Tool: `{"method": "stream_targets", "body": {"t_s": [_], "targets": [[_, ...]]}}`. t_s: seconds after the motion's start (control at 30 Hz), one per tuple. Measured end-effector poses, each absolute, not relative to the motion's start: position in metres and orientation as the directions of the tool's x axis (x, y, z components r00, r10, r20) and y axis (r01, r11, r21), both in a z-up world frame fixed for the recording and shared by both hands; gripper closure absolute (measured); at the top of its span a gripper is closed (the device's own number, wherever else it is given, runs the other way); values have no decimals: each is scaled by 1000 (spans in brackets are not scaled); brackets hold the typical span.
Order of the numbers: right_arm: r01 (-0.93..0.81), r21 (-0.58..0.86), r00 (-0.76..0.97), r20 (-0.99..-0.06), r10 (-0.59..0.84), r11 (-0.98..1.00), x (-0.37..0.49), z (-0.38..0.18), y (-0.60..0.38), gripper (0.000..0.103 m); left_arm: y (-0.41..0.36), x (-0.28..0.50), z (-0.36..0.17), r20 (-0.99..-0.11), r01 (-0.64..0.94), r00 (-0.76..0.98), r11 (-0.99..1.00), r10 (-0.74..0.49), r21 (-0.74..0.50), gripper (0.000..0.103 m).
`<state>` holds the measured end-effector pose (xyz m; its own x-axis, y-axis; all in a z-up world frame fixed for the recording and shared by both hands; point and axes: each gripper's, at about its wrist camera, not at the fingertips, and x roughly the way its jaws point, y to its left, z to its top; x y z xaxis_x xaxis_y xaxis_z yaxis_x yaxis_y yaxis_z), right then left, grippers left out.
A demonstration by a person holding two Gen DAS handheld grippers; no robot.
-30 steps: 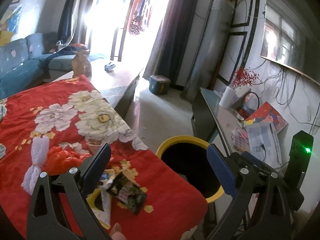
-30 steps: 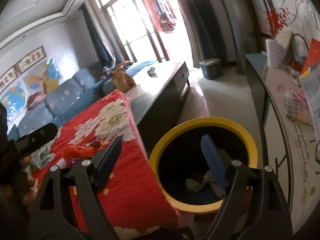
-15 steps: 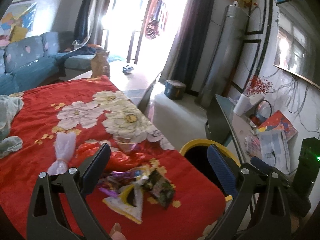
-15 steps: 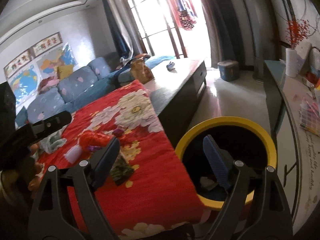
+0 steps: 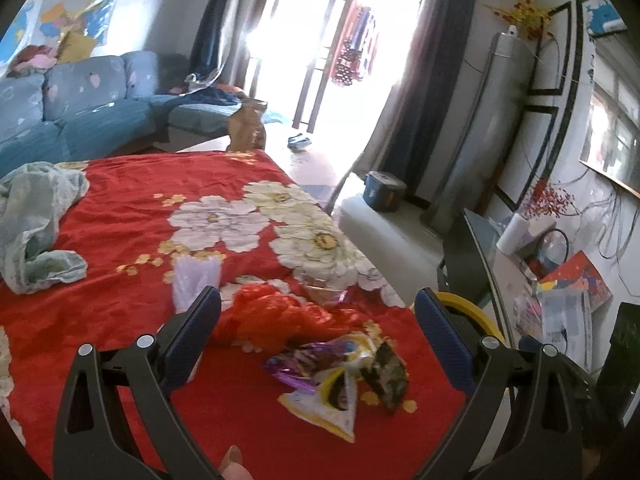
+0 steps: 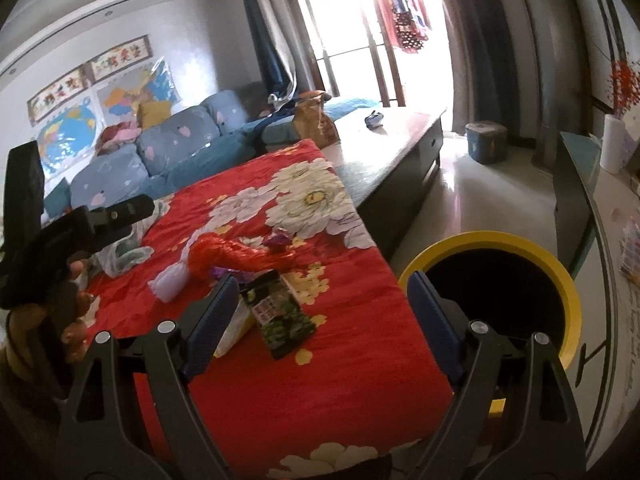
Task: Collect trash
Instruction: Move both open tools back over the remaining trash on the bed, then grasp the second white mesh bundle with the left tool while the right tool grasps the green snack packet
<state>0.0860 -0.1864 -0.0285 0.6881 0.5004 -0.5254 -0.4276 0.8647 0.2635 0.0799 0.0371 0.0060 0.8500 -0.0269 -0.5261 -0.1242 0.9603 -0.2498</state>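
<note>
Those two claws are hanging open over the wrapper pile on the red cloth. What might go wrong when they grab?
The wrappers overlap: the dark packet lies against the yellow-white wrapper, so one pinch may lift two or drop one. The loose red tablecloth could get pinched too. The yellow bin sits beside the table edge, so a short carry might miss.

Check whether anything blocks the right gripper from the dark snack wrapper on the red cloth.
Nothing visible does. The right gripper is open, and the dark snack wrapper lies flat on the red cloth just ahead, uncovered from above.

Wrappers [image 5: 344,376] on cloth-covered table [image 5: 132,208]; bin [image 6: 496,296] right, beside table.
</note>
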Motion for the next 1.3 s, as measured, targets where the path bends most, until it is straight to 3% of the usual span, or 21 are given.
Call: {"method": "stream_targets", "body": {"t_s": [0.7,1.03,1.3], "targets": [[-528,201,608,-589,532,825,81,-42,-130,25,103,63,-15,-564,-282,820,927,100,-245,8],[-534,179,575,-639,510,826,92,-63,-118,25,131,71,-55,-656,-344,749,903,99,-257,10],[-531,159,553,-679,483,832,103,-84,-113,25,136,82,-76,-698,-343,712,903,70,-260,25]]}}
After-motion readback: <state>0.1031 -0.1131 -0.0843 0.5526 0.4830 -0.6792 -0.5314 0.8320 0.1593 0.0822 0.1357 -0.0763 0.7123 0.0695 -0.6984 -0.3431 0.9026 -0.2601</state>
